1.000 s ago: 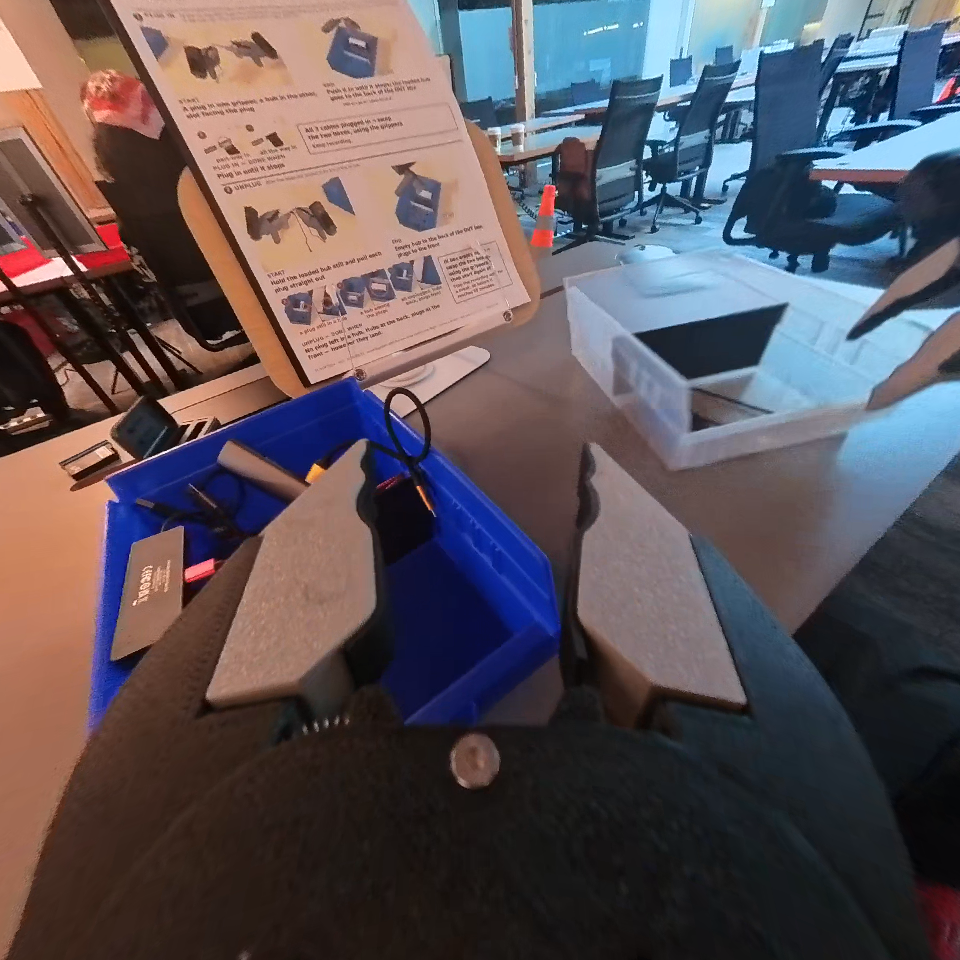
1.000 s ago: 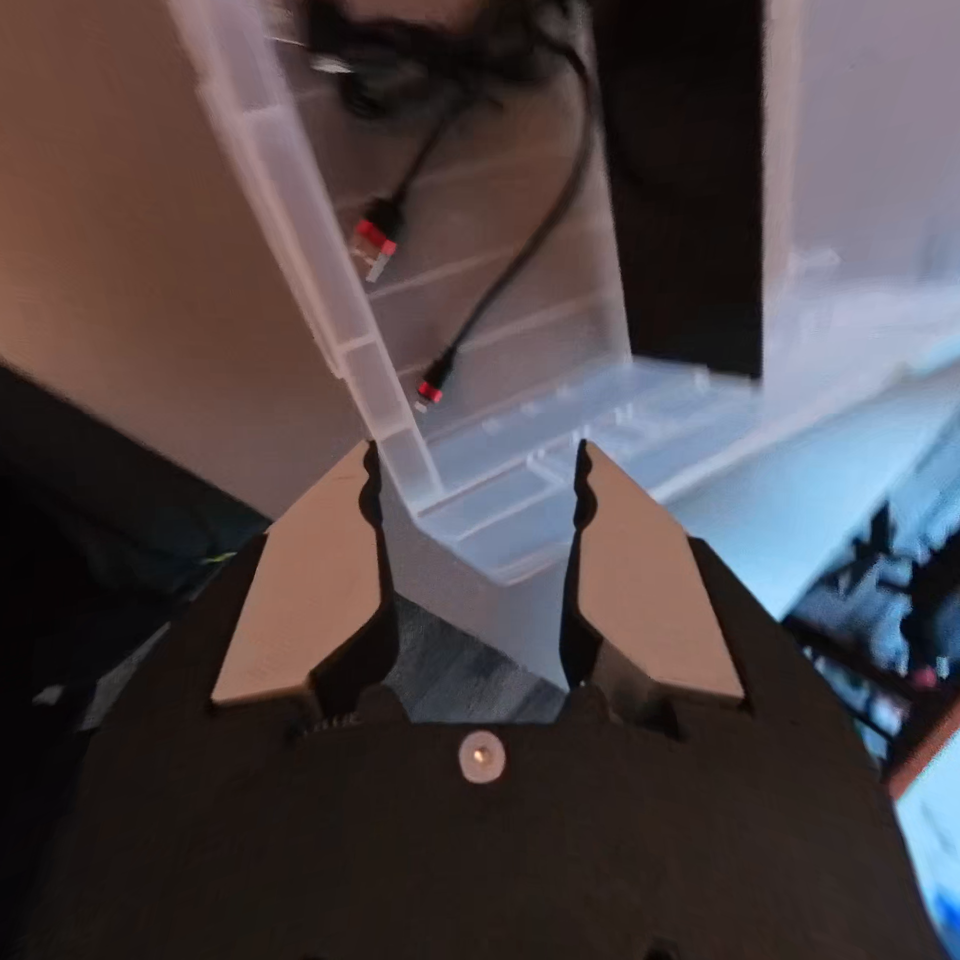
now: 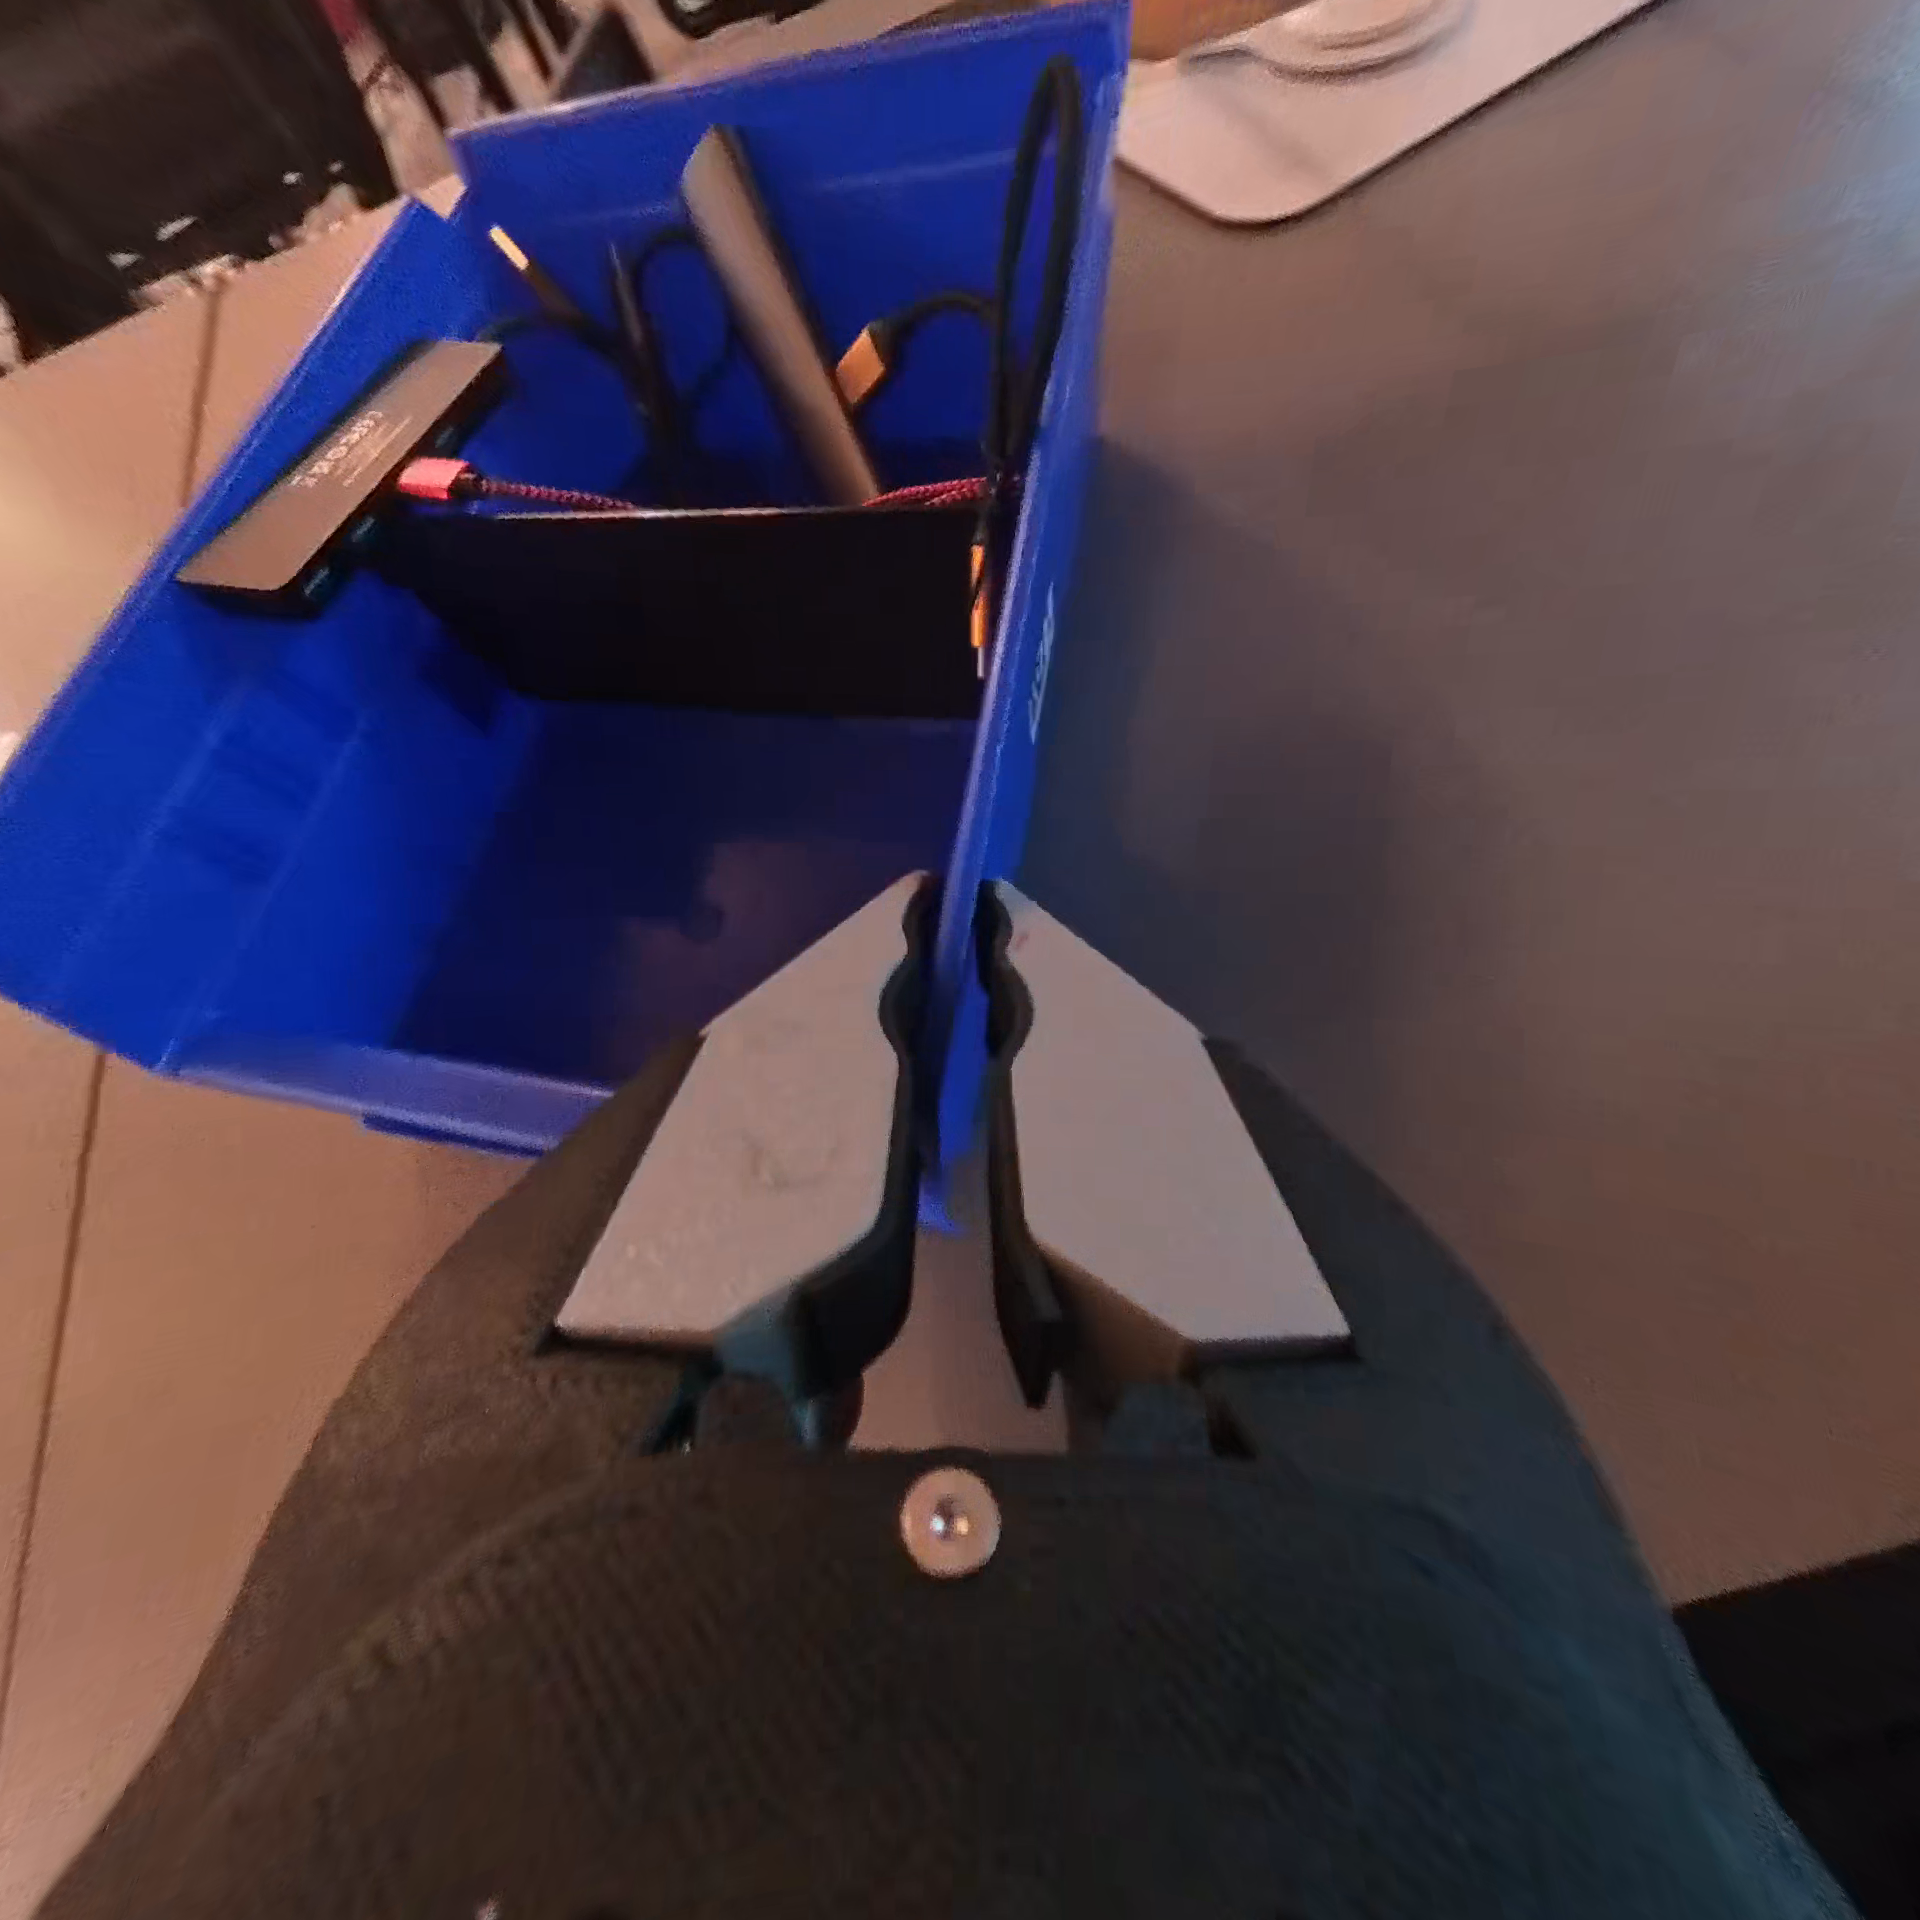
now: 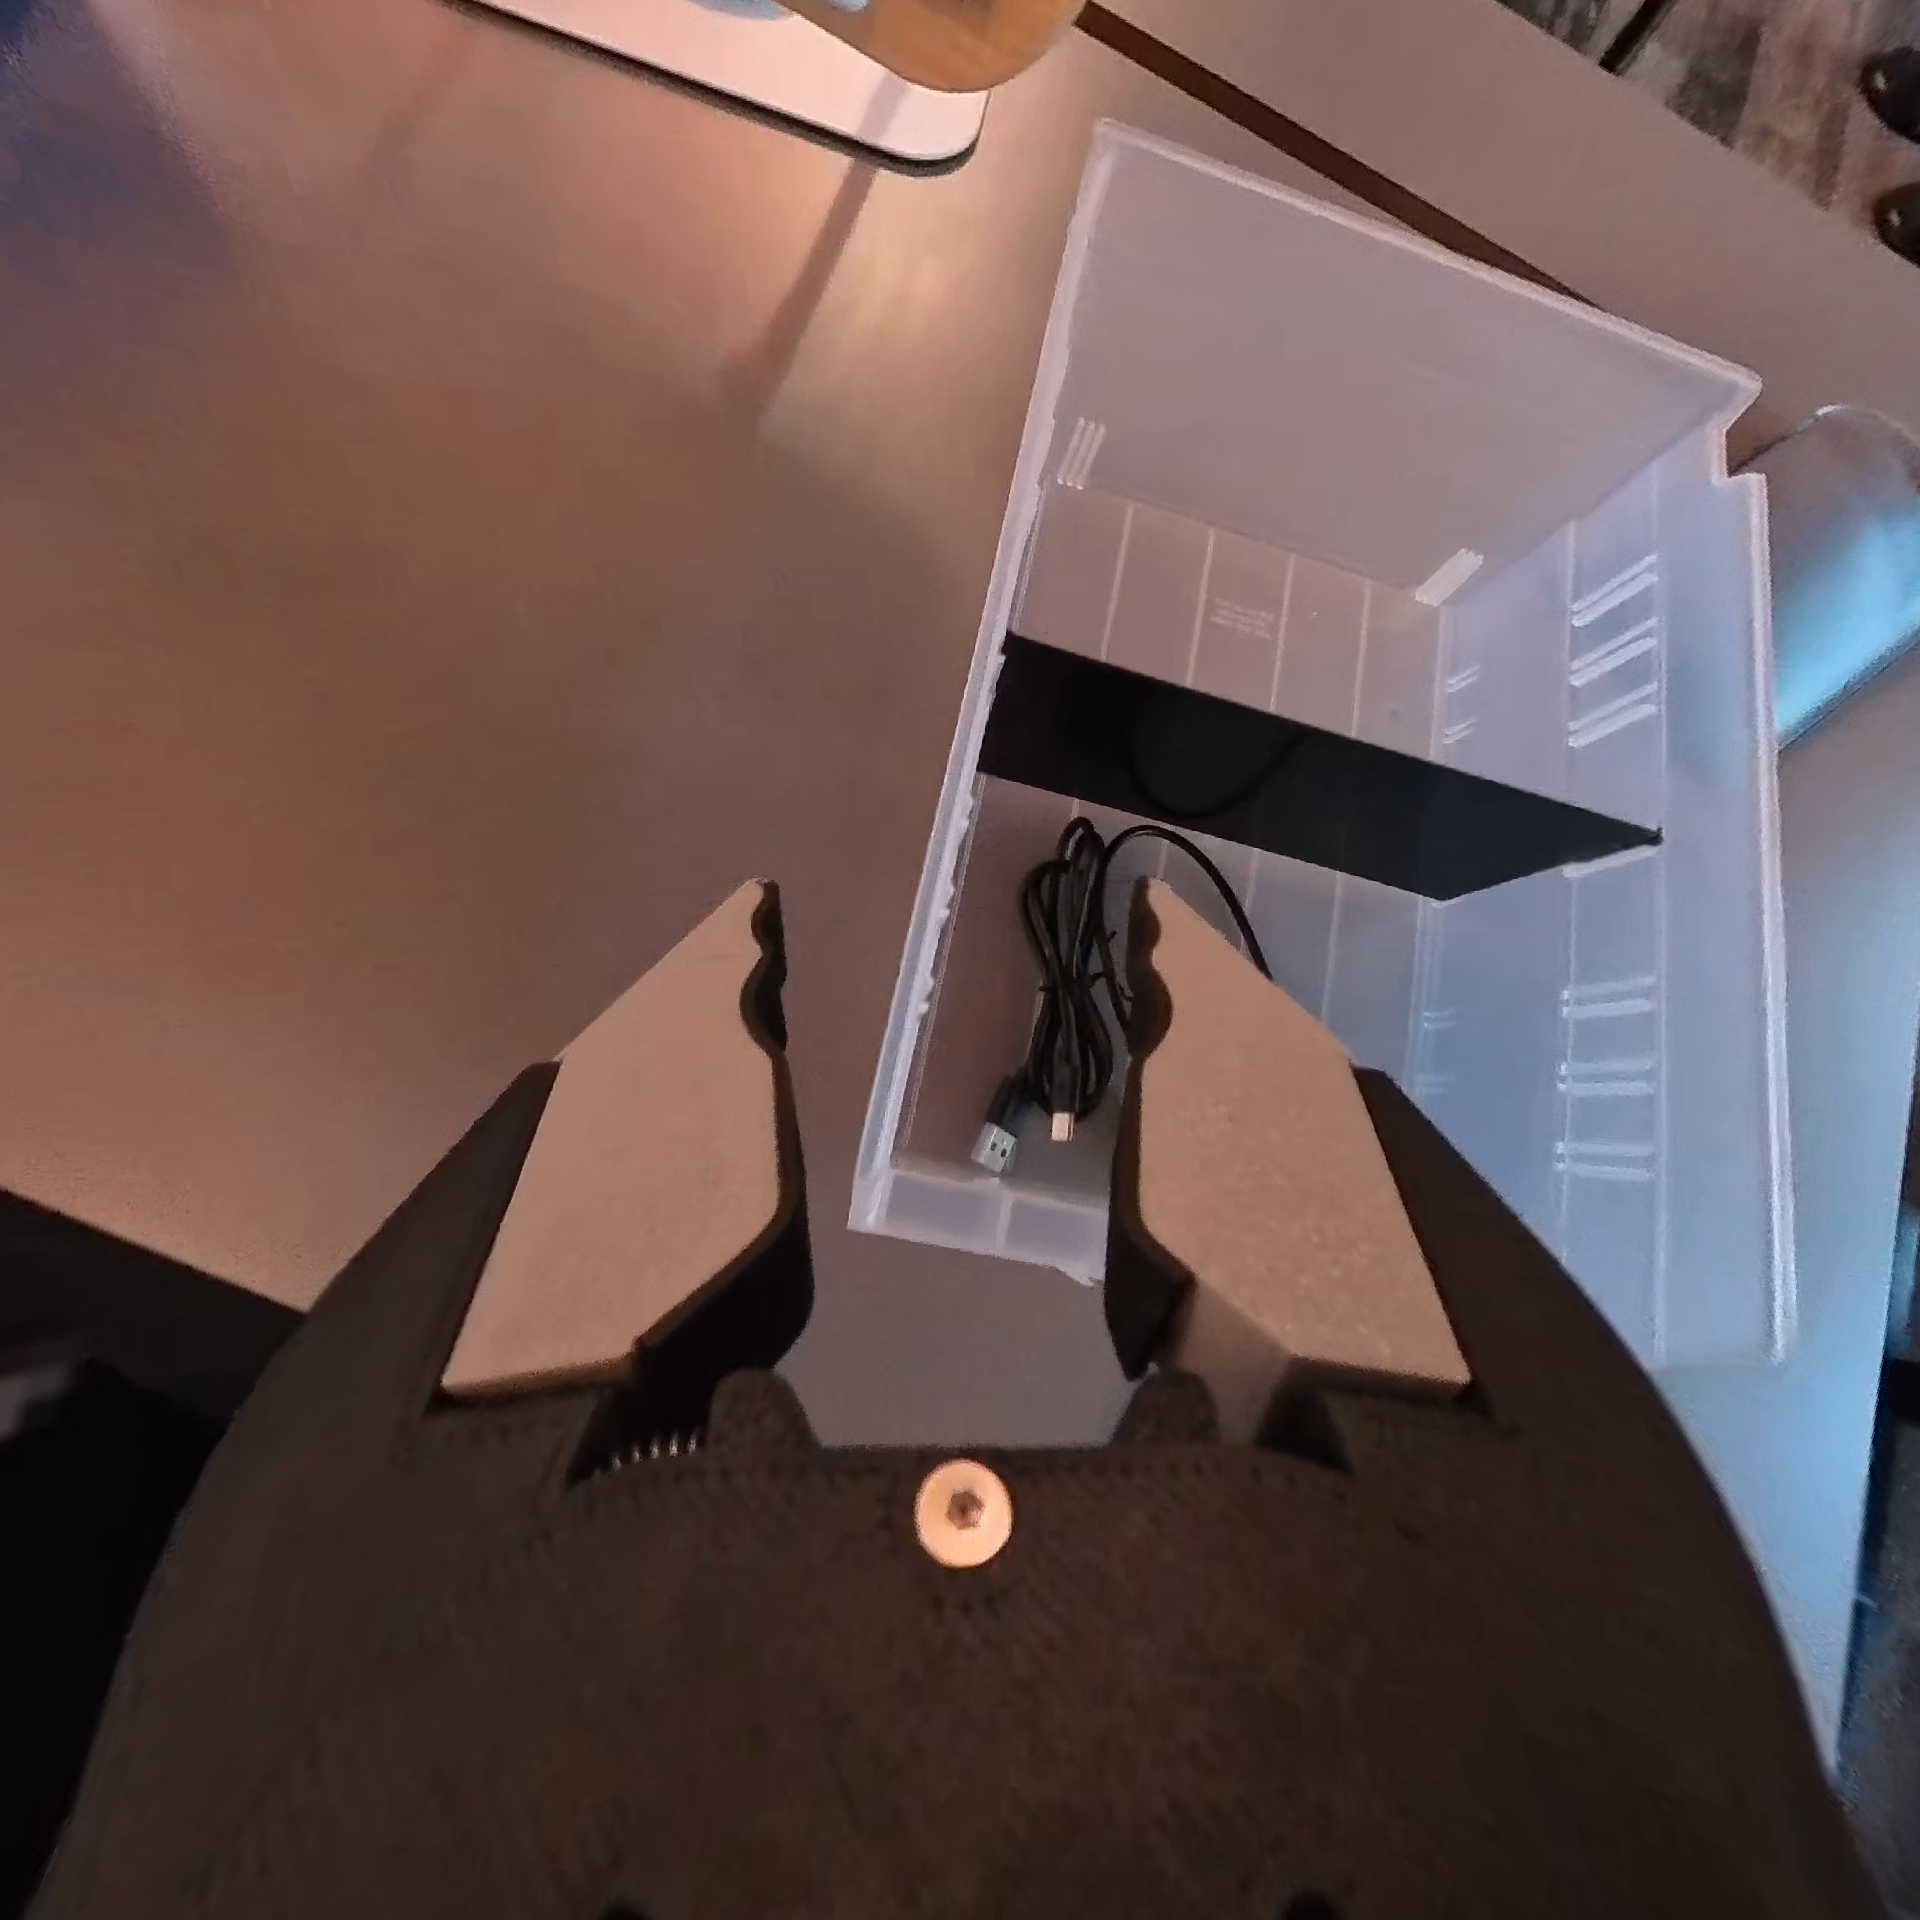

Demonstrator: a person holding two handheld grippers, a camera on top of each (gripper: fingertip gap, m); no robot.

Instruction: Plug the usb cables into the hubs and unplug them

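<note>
left wrist view: blue bin on brown table (dim room).

You have two bins on the table: one blue bin and one clear bin. Each holds one black divider, blue-bin divider and clear-bin divider. In the blue bin you can count two hubs, a flat black hub and a slim grey hub. Its cables are tangled; their number cannot be determined. The clear bin contains one black cable with two connectors.
</note>
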